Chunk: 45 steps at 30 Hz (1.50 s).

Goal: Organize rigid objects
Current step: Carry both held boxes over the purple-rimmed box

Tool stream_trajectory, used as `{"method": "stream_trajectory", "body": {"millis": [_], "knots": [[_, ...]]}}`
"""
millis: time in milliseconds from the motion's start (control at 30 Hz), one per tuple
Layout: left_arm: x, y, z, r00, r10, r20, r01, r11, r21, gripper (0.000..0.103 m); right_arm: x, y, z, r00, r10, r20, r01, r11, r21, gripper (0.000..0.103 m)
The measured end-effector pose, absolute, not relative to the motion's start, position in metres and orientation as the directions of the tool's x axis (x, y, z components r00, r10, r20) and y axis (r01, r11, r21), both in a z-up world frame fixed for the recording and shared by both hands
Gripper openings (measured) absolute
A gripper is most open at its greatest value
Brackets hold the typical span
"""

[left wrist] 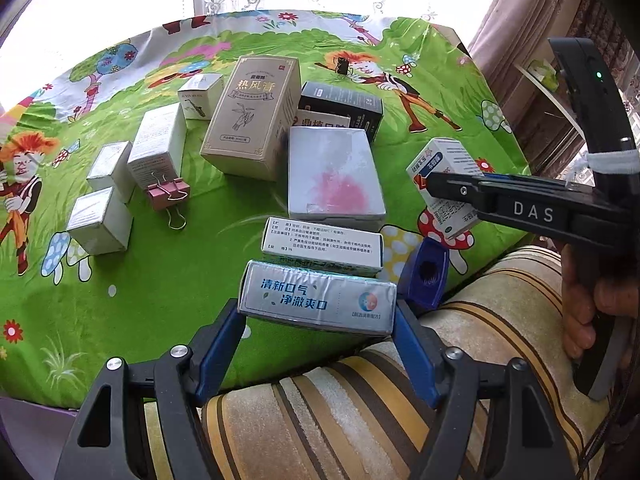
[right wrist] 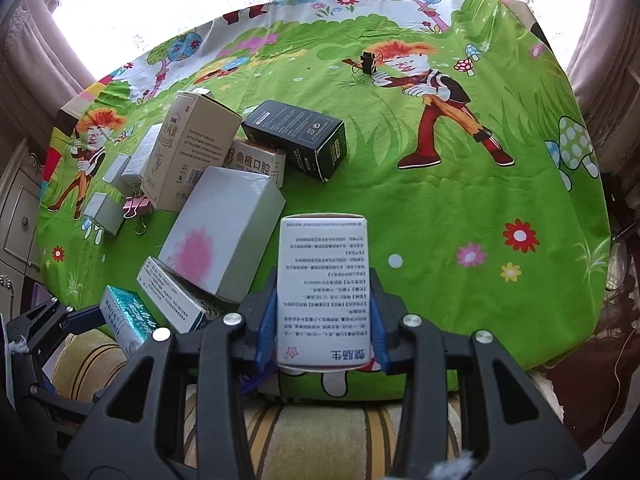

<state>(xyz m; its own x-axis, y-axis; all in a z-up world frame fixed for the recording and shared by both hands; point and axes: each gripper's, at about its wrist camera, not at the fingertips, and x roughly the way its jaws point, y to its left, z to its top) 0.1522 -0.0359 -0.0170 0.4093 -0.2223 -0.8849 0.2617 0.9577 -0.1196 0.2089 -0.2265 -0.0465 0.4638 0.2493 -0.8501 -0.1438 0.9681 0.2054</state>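
Note:
My left gripper [left wrist: 320, 316] is shut on a silver-blue toothpaste box [left wrist: 316, 300], held near the table's front edge; the box also shows in the right wrist view [right wrist: 128, 316]. My right gripper [right wrist: 324, 320] is shut on a white medicine box [right wrist: 324, 292] with blue lettering, held above the green cloth; it shows in the left wrist view [left wrist: 446, 184]. Other boxes lie in a cluster: a tall beige box [left wrist: 252, 116], a white box with a pink stain [left wrist: 334, 174], a black box [left wrist: 344, 104], a white-green box [left wrist: 322, 246] and several small white boxes [left wrist: 100, 220].
A pink binder clip [left wrist: 166, 194] lies by the small white boxes. A small black clip [right wrist: 367, 62] sits far back on the green cartoon tablecloth [right wrist: 460, 208]. A blue part [left wrist: 426, 276] shows at the front edge. A striped cushion [left wrist: 360, 400] is below the grippers.

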Motion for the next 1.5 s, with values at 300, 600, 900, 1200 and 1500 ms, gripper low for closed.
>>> {"method": "stream_trajectory", "body": {"millis": [300, 600, 900, 1200, 1500], "knots": [[0.125, -0.014, 0.010, 0.490, -0.207, -0.847, 0.177, 0.975, -0.135, 0.074, 0.186, -0.219, -0.022, 0.484, 0.300, -0.822, -0.199, 0.953, 0.230, 0.043], [0.090, 0.023, 0.027, 0.559, -0.150, -0.815, 0.031, 0.987, -0.160, 0.074, 0.161, -0.192, -0.001, 0.492, 0.359, -0.793, -0.303, 0.925, 0.231, 0.043], [0.053, 0.070, 0.035, 0.597, -0.103, -0.796, -0.101, 0.974, -0.201, 0.074, 0.129, -0.147, 0.011, 0.446, 0.439, -0.780, -0.415, 0.874, 0.254, 0.043], [0.018, 0.135, 0.039, 0.622, 0.018, -0.783, -0.266, 0.945, -0.190, 0.074, 0.103, -0.092, 0.020, 0.376, 0.505, -0.777, -0.543, 0.799, 0.256, 0.043], [-0.005, 0.185, 0.036, 0.622, 0.100, -0.776, -0.389, 0.900, -0.195, 0.074, 0.083, -0.030, 0.027, 0.305, 0.539, -0.785, -0.664, 0.711, 0.230, 0.043]]}}
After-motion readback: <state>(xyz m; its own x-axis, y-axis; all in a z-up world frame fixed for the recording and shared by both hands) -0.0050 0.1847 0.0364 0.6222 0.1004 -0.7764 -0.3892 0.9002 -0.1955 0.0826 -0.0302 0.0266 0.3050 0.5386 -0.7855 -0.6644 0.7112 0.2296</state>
